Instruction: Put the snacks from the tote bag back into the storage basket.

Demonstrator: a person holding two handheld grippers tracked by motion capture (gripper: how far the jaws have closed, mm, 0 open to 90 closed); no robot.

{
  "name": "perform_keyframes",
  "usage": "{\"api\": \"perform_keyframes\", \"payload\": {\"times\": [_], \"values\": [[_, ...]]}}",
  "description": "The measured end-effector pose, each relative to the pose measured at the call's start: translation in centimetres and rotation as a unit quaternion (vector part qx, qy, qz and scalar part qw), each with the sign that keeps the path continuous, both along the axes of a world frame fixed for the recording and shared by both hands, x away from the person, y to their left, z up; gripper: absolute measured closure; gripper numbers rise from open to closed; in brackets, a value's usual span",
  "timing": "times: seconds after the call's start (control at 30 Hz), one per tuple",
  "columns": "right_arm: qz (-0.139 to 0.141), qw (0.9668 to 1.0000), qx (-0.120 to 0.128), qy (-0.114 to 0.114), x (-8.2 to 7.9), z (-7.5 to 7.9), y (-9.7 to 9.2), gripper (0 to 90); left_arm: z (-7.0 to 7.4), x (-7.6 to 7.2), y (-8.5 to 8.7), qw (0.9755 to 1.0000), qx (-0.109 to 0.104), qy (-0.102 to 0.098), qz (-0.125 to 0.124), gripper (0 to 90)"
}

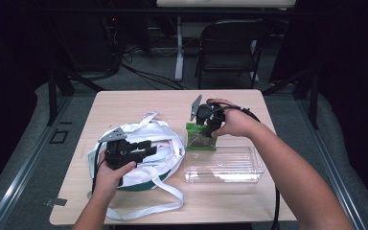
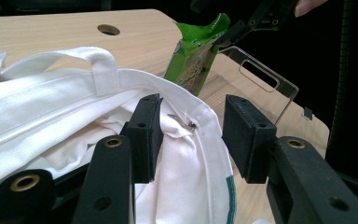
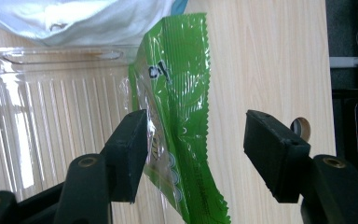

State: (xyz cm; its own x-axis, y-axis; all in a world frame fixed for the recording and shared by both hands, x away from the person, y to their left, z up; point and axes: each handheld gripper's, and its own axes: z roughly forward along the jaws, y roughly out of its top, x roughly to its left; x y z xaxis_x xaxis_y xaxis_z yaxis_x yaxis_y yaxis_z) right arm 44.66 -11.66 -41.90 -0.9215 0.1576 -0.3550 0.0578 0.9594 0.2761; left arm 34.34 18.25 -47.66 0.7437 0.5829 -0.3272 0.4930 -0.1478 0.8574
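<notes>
Bag (image 1: 124, 128), white cloth with long straps, slumped at the near left of the table (image 1: 139, 103). Soft and floppy, likely to fold under any push; best taken by its stitched rim or a strap. Left gripper (image 1: 146, 147) resting over the bag's mouth, jaws partly open, with the rim and a small metal zip pull (image 2: 182, 122) between them in the left gripper view. One pad against the cloth, the other just clear of the rim, so not clamped.

Just to the right, a clear plastic tray (image 1: 249, 167), shallow, seemingly with nothing in it.

Beyond the tray's far left corner, a green snack packet (image 1: 199, 140), standing on end, just beside the tray and the bag. Light, thin and crinkly by the look of it, with a glossy film likely to slip; contents probably crushable. Safest hold probably across the flat sealed seam or an upper edge, with a gentle squeeze. Right gripper (image 1: 206, 127) coming down on it from above, jaws wide open either side of the packet in the right gripper view (image 3: 182, 116); one pad at the film, the other well apart, nothing gripped.

Farther back, bare tabletop, then a dark folding chair (image 1: 230, 43).
</notes>
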Motion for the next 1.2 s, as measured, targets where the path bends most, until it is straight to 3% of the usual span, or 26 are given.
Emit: {"api": "perform_keyframes", "payload": {"times": [0.27,0.3,0.53,0.6,0.67,0.7,0.8,0.87,1.1,1.2], "values": [[-0.011,0.9996,0.024,0.001,-0.3,1.0,-0.1,40.0,0.1,0.1,0.0,1.0,-0.002,-0.002,0.0,56.8],[-0.015,0.9992,0.037,-0.001,-0.5,1.3,-0.3,40.0,0.1,0.1,0.0,1.0,-0.003,-0.002,0.0,56.7],[-0.025,0.9975,0.065,0.005,-0.9,2.3,-0.7,40.0,0.2,0.2,-0.2,1.0,-0.002,-0.003,-0.002,56.7],[-0.03,0.995,0.095,0.009,-1.1,2.8,-1.0,40.2,0.2,0.3,-0.2,1.0,-0.003,-0.002,-0.003,56.7],[-0.032,0.9944,0.1,0.009,-1.2,2.9,-1.0,40.3,0.2,0.3,-0.3,1.0,-0.002,-0.002,-0.003,56.7],[-0.041,0.9921,0.118,0.008,-1.3,3.0,-1.2,40.7,0.2,0.3,-0.3,1.0,-0.003,-0.002,-0.003,56.7],[-0.053,0.9902,0.129,0.006,-1.5,3.2,-1.3,40.9,0.2,0.3,-0.4,1.0,-0.003,-0.002,-0.004,56.7],[-0.067,0.9862,0.151,0.003,-1.6,3.4,-1.4,42.1,0.2,0.4,-0.4,1.0,-0.002,-0.002,-0.004,56.7],[-0.099,0.9783,0.181,-0.017,-1.9,3.8,-1.7,43.5,0.1,0.4,-0.3,1.0,-0.001,-0.003,-0.003,56.7],[-0.114,0.9744,0.191,-0.036,-2.3,4.4,-1.6,44.6,0.1,0.4,-0.3,1.0,0.0,-0.003,-0.003,56.7]]}}
